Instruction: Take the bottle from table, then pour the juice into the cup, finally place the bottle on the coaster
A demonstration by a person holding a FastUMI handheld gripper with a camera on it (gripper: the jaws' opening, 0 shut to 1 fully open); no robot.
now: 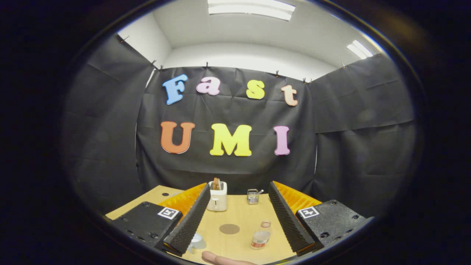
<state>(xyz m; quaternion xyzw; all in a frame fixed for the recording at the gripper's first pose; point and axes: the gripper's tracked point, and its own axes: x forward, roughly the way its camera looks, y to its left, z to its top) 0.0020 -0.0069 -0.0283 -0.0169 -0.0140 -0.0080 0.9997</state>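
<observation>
I see jaws wide open, holding nothing, w/ bottle [261,235] and coaster [229,229] between them on desk [243,215].

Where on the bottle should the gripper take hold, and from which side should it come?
Probably around the middle of the bottle, near its label band. It stands upright on the table, so a level approach from the front suits it. The gripper is open, its fingers wide apart, and the bottle stands between them near the right finger.
</observation>
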